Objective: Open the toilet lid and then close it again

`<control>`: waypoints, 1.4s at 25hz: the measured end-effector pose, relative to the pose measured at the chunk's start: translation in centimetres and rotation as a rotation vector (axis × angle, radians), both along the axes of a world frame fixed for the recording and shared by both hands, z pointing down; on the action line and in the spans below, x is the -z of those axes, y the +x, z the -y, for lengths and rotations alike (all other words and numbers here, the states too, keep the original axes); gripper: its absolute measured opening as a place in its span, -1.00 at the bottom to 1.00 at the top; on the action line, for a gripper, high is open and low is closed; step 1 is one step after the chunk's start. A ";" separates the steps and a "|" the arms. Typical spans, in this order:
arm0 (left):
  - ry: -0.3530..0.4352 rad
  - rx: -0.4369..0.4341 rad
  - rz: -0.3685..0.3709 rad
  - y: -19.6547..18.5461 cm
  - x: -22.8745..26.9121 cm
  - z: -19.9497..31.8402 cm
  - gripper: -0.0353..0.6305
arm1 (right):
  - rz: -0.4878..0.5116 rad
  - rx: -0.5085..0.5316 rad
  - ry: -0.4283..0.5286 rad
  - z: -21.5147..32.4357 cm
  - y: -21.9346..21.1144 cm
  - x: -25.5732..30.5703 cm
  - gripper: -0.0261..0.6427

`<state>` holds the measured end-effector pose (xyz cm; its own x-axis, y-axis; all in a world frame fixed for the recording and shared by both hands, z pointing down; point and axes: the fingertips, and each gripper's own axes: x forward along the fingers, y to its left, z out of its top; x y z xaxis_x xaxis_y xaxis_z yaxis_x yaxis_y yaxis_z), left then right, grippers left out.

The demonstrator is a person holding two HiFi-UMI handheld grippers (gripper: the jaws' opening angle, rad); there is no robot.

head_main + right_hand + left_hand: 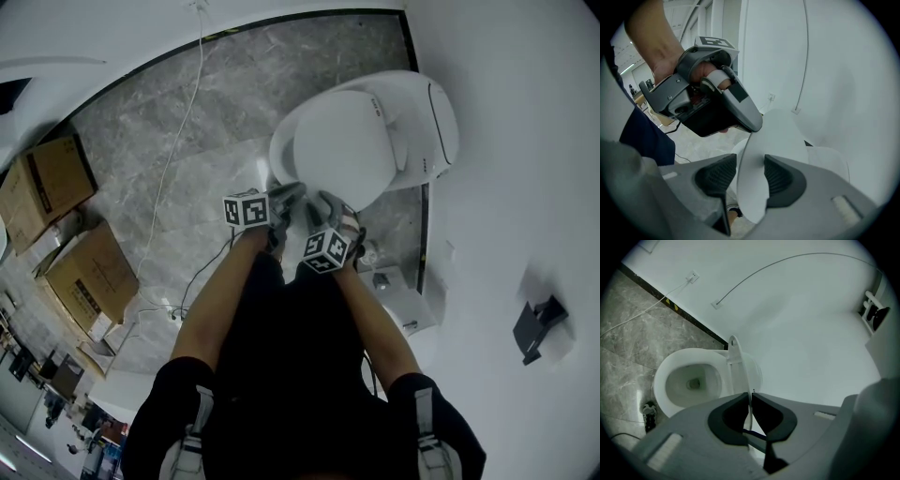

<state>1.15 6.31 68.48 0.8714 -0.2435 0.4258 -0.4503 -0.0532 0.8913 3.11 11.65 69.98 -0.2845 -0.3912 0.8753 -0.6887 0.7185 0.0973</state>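
Observation:
The white toilet stands against the wall, its lid lifted partway off the bowl. My left gripper is shut on the lid's front edge; in the left gripper view the thin lid runs edge-on between its jaws. My right gripper sits just beside it at the same edge. In the right gripper view its jaws stand open around the lid, with a gap at the left pad. The left gripper clamps the lid just above.
Two cardboard boxes sit on the grey tiled floor at the left. A white cable trails across the floor. A small white unit stands beside the toilet. A black holder hangs on the white wall.

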 end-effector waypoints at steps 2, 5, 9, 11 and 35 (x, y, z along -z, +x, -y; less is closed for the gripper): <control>-0.005 0.001 -0.020 0.8 1.0 0.2 -0.79 | -0.025 -0.005 0.026 0.3 0.6 0.7 -0.39; -0.016 0.003 -0.035 2.0 2.5 0.3 -0.79 | -0.064 0.025 0.070 0.5 1.5 1.8 -0.40; -0.008 -0.006 -0.025 3.5 4.1 0.5 -0.79 | -0.066 0.032 0.097 0.7 3.1 3.2 -0.42; 0.004 -0.008 -0.025 4.2 4.9 0.8 -0.79 | -0.051 0.008 0.096 1.0 3.8 3.9 -0.44; 0.188 -0.094 0.068 3.8 11.5 1.4 -0.79 | -0.044 -0.144 0.147 3.2 11.6 9.5 -0.61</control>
<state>4.95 4.90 57.01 0.8652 -0.2429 0.4386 -0.4938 -0.2607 0.8296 14.71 8.50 60.45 -0.1794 -0.5492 0.8162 -0.7761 0.5889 0.2257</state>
